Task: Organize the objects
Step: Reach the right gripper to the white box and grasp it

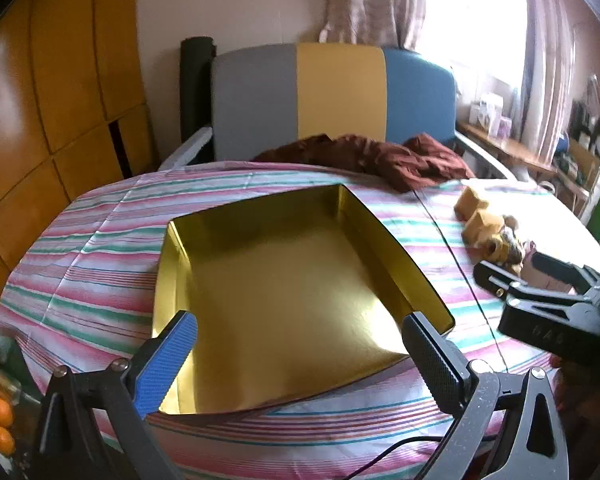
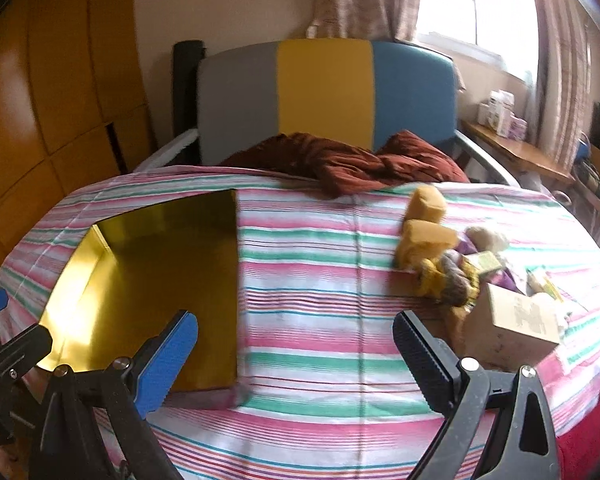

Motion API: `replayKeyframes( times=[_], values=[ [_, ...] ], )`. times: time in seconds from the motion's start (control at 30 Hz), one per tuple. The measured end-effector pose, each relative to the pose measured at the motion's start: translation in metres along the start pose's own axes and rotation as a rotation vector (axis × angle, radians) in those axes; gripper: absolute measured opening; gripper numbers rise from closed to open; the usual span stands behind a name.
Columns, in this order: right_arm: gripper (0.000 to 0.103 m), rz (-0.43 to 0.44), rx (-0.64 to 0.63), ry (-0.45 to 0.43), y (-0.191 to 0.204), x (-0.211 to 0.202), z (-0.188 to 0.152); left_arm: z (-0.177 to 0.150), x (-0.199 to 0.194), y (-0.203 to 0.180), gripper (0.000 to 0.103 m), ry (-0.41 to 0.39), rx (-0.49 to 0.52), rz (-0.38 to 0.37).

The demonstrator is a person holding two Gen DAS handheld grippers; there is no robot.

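A shallow gold tin (image 1: 284, 292) lies open and empty on the striped bed; it also shows at the left of the right wrist view (image 2: 156, 276). My left gripper (image 1: 300, 344) is open over the tin's near edge, holding nothing. My right gripper (image 2: 296, 344) is open and empty above the striped sheet, between the tin and a pile of small things. The pile holds yellow sponge blocks (image 2: 424, 228), a knitted yellow and grey item (image 2: 448, 276) and a cardboard box (image 2: 512, 324). The right gripper also shows in the left wrist view (image 1: 500, 280), beside the pile (image 1: 492, 236).
A dark red cloth (image 2: 348, 164) lies bunched at the head of the bed by a grey, yellow and blue headboard (image 2: 324, 88). Wooden cupboards (image 1: 52, 92) stand at the left. A cluttered shelf (image 2: 516, 148) runs under the window at the right.
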State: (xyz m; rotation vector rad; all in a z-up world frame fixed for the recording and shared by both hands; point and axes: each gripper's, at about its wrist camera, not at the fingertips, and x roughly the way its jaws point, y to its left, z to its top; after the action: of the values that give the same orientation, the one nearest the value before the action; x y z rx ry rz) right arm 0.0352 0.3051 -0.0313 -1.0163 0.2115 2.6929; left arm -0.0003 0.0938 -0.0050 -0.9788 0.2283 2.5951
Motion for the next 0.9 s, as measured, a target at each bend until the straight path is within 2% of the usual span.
replayKeyframes(
  times=[0.03, 0.13, 0.23, 0.43, 0.57, 0.63, 0.7, 0.83, 0.9],
  values=[
    [0.100, -0.008, 0.010, 0.003, -0.005, 0.000, 0.000, 0.001, 0.002, -0.007, 0.103, 0.005, 0.021, 0.005],
    [0.100, -0.034, 0.040, 0.008, -0.022, -0.002, 0.000, 0.001, 0.008, -0.019, 0.103, 0.026, 0.049, -0.052],
    [0.100, -0.062, 0.074, 0.011, -0.040, -0.004, 0.001, 0.001, 0.014, -0.028, 0.103, 0.043, 0.073, -0.070],
    [0.100, -0.110, 0.126, 0.027, -0.071, -0.004, 0.001, 0.001, 0.016, -0.038, 0.103, 0.038, 0.109, -0.104],
    [0.100, -0.073, 0.169, 0.067, -0.091, -0.008, 0.003, 0.004, 0.017, -0.043, 0.103, 0.037, 0.118, -0.119],
    [0.100, -0.051, 0.179, 0.092, -0.104, -0.013, 0.006, 0.005, 0.019, -0.043, 0.103, 0.045, 0.108, -0.151],
    [0.100, -0.032, 0.137, 0.121, -0.118, -0.020, 0.013, 0.006, 0.022, -0.044, 0.103, 0.062, 0.098, -0.183],
    [0.100, -0.076, -0.045, 0.137, -0.143, -0.029, 0.024, 0.004, 0.026, -0.051, 0.103, 0.082, 0.101, -0.229],
    [0.100, -0.084, -0.154, 0.181, -0.153, -0.021, 0.027, 0.004, 0.026, -0.055, 0.103, 0.084, 0.102, -0.236]
  ],
)
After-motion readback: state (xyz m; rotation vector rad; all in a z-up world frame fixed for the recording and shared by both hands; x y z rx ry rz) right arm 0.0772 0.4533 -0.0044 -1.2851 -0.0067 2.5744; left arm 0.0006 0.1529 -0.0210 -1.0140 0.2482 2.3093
